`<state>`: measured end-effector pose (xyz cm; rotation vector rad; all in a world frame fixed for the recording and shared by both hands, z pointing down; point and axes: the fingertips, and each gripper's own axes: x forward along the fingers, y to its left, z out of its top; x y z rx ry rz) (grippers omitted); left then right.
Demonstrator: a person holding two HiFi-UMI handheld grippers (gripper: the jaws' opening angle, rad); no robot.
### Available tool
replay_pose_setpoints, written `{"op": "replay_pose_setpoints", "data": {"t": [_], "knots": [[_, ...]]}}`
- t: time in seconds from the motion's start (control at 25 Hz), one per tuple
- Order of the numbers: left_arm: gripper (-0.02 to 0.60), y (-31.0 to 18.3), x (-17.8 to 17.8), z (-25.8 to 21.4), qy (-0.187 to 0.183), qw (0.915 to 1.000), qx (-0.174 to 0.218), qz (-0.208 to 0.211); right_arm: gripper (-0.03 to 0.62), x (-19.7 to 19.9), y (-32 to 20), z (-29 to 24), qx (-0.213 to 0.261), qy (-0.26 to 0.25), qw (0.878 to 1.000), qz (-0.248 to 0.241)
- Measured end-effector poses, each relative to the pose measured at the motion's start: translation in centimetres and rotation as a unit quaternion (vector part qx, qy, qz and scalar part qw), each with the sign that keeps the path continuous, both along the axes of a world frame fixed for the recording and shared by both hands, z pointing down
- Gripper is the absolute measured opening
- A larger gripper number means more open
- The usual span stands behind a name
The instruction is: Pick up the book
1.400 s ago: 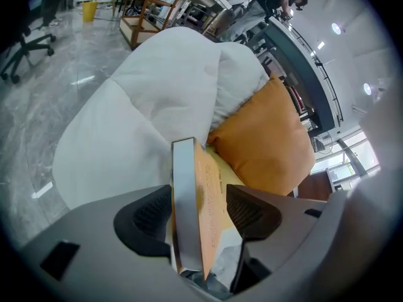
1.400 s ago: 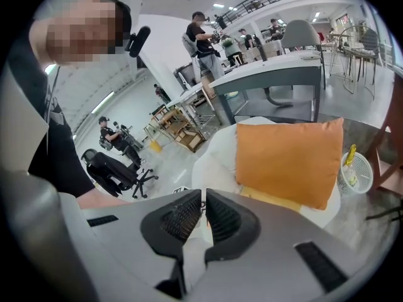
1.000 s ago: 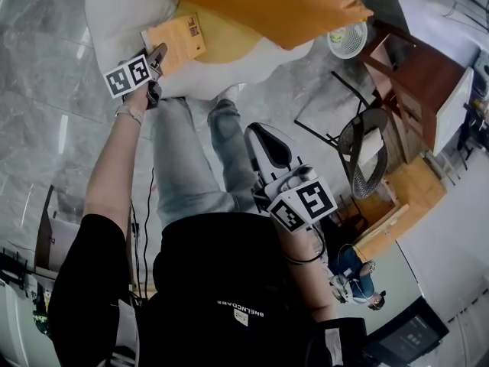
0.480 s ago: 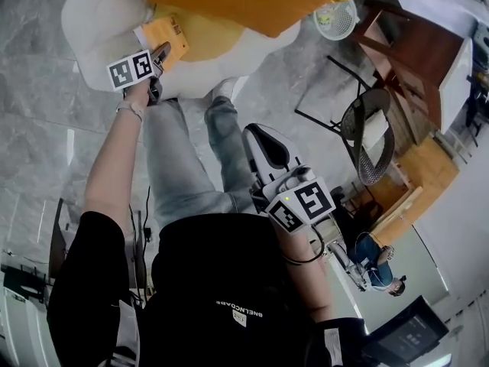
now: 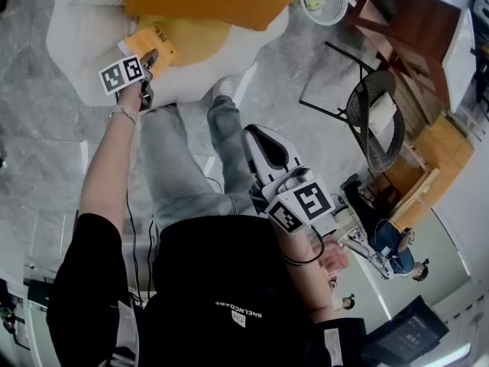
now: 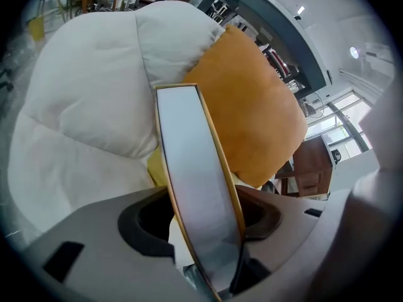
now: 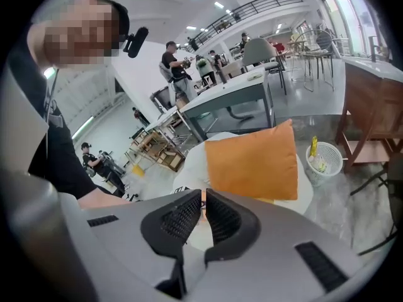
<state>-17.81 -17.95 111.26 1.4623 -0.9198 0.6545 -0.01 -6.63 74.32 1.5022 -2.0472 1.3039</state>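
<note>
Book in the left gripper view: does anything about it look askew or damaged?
The book leans slightly sideways in the left tool, which is shut on it, page edge facing the camera. No damage or spill shows.

Cloth, paper, polished stone.
Matt woven orange pillow (image 6: pixel 252 115); beside it, soft white cloth cushion (image 6: pixel 82 106) and book (image 6: pixel 195 187) with smooth matt paper edge; glossy stone floor (image 5: pixel 38 144).

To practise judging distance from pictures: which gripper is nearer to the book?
Left. The left gripper is shut on the book, gripping its edge. The right gripper, shut and empty, is held by the person's waist, well apart from the book.
</note>
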Motion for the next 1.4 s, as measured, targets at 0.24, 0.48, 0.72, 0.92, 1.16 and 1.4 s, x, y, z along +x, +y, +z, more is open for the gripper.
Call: {"op": "replay_pose_setpoints", "data": {"t": [0.24,0.48,0.72,0.92,1.16,1.4], "knots": [[0.169,-0.2,-0.5,-0.7,-0.033,0.9993,-0.007,0.013,0.040,1.6,0.1,-0.5,0.004,-0.020,0.999,0.036],[0.156,0.0,1.2,-2.5,-0.060,0.9964,-0.005,0.060,0.040,4.3,0.1,-2.1,0.016,-0.027,0.998,0.053],[0.156,-0.4,2.8,-6.0,-0.070,0.9938,0.014,0.085,0.040,6.2,0.3,-4.5,0.045,-0.035,0.995,0.078],[0.156,0.8,6.5,-10.5,-0.068,0.9920,0.020,0.104,0.040,9.5,1.1,-7.7,0.056,-0.049,0.992,0.101],[0.156,1.5,10.6,-14.9,-0.070,0.9846,0.044,0.154,0.040,12.4,2.0,-10.3,0.083,-0.056,0.988,0.118],[0.156,2.3,13.8,-20.6,-0.051,0.9849,0.062,0.154,0.040,15.0,2.4,-13.0,0.109,-0.066,0.983,0.135]]}}
